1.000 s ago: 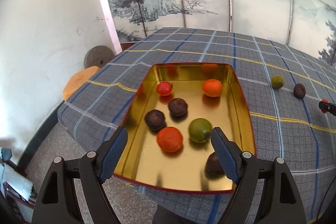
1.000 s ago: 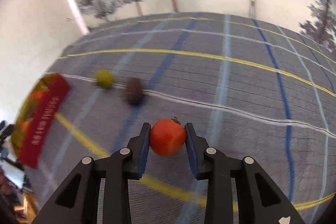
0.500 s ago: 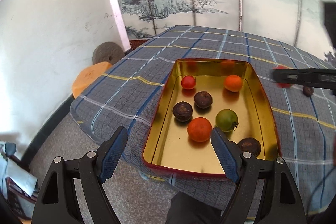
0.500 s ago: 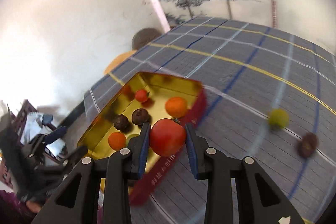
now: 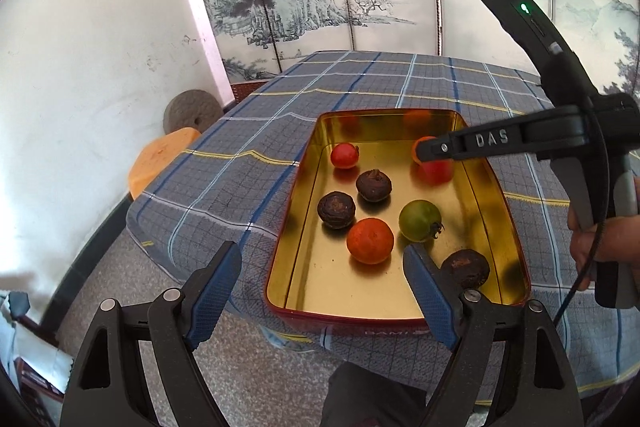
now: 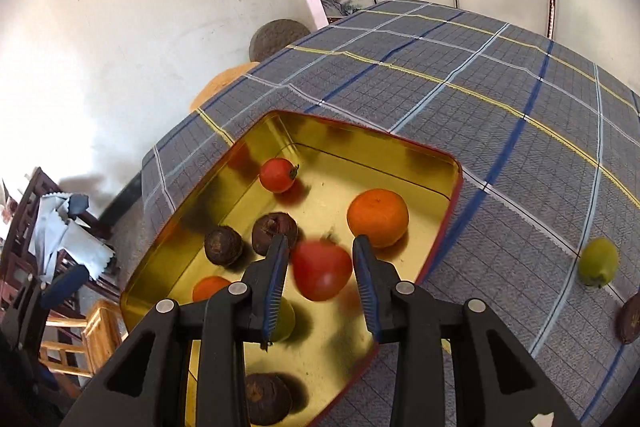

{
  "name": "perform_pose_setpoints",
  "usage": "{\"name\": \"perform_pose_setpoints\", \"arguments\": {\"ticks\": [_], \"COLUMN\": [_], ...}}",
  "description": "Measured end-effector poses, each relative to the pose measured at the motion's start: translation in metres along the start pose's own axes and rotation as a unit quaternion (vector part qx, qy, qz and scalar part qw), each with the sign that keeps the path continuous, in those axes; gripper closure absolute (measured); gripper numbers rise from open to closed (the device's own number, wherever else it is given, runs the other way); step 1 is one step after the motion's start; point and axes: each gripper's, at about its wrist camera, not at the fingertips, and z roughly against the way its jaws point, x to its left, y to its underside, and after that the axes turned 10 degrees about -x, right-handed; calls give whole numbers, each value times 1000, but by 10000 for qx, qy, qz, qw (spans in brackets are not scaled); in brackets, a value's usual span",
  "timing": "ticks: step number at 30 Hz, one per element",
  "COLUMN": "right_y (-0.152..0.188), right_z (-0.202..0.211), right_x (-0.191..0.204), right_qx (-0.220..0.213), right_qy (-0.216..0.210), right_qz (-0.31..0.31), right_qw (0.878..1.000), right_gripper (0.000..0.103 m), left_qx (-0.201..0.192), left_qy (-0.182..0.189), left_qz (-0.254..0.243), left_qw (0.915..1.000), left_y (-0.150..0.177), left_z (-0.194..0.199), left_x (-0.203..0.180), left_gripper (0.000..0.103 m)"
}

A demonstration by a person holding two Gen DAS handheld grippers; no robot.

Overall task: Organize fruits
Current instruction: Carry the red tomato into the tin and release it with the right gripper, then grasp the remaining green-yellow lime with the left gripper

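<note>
While the right gripper (image 6: 320, 277), marked "DAS", brackets a blurred red tomato (image 6: 321, 270) over the gold tin (image 5: 516, 239), jaws slightly parted, the left gripper (image 5: 322, 285) hangs wide, empty.

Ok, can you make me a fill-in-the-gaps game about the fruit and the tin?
1. Inside, the tin is coloured ___.
2. The tin holds ___ dark brown fruits.
3. The left gripper holds ___.
4. The fruit at the right gripper is coloured ___.

Missing words: gold; three; nothing; red.
</note>
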Motion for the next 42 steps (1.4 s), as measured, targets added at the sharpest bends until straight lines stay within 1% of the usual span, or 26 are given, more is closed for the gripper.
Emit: {"name": "perform_pose_setpoints", "arguments": {"ticks": [1,2,3,4,5,6,7,9,12,13,15,18,21,22,23,25,27,28,29,32,34,36,37,39,41,42], "right_y": [-1,-2,-3,-2,-2,-1,0,5,16,21,33,49,68,75,83,95,109,115,120,127,128,128,129,131,134,135], "right_z": [1,1,4,8,12,18,24,38,63,71,90,109,128,135,142,149,158,164,174,189,191,193,193,196,196,195], "right_x": [0,1,2,2,3,3,2,-2,-15,-22,-42,-78,-125,-140,-160,-186,-213,-223,-232,-254,-262,-265,-267,-267,-265,-263], "right_qx": [-45,-85,-150,-242,-315,-420,-523,-719,-950,-1010,-1086,-959,-655,-570,-421,-162,41,17,-74,-163,-213,-228,-245,-296,-291,-288], "right_qy": [-33,-50,-72,-70,-70,-68,-51,93,485,734,1430,1877,2575,2811,3170,3558,3880,3875,3776,3775,3645,3529,3464,3495,3473,3451], "right_qz": [-35,-45,-45,-38,-39,-44,-44,3,131,179,268,136,-78,-118,-174,-242,-279,-331,-472,-827,-1045,-1209,-1307,-1322,-1290,-1269], "right_qw": [10000,9999,9999,9997,9995,9991,9986,9974,9942,9920,9834,9774,9640,9579,9473,9341,9212,9213,9247,9221,9251,9275,9286,9271,9284,9295], "right_gripper": [70,67,58,53,43,38,36,27,15,11,2,1,1,0,0,0,1,0,0,0,0,1,0,0,0,0], "left_qx": [-8,-13,-13,-10,-10,-7,0,14,19,19,25,-21,-96,-118,-135,-145,-185,-193,-165,38,150,156,168,205,314,347], "left_qy": [-22,-32,-39,-43,-41,-33,-22,-16,5,22,48,126,187,244,322,469,704,824,1050,1618,1874,2073,2137,2167,2099,2132], "left_qz": [-18,-37,-56,-72,-74,-73,-72,-89,-138,-154,-184,-293,-505,-575,-653,-767,-907,-951,-973,-874,-801,-786,-814,-924,-1031,-1048], "left_qw": [10000,10000,10000,10000,10000,10000,10000,10000,9999,9999,9998,9995,9985,9980,9973,9958,9932,9919,9896,9829,9789,9750,9734,9716,9718,9708], "left_y": [0,0,0,0,0,0,0,0,0,-1,-2,-5,-10,-12,-15,-20,-28,-32,-39,-58,-73,-86,-93,-101,-107,-109], "left_z": [0,1,1,1,2,2,2,2,2,2,2,5,8,9,9,10,9,8,5,-6,-18,-29,-38,-57,-80,-89], "left_x": [0,0,-1,-1,-2,-2,-3,-4,-7,-8,-10,-18,-31,-35,-41,-53,-69,-75,-85,-111,-131,-150,-164,-187,-209,-216], "left_gripper": [19,19,19,18,18,18,17,16,16,16,16,16,16,16,16,16,16,16,16,16,16,16,16,16,16,16]}}
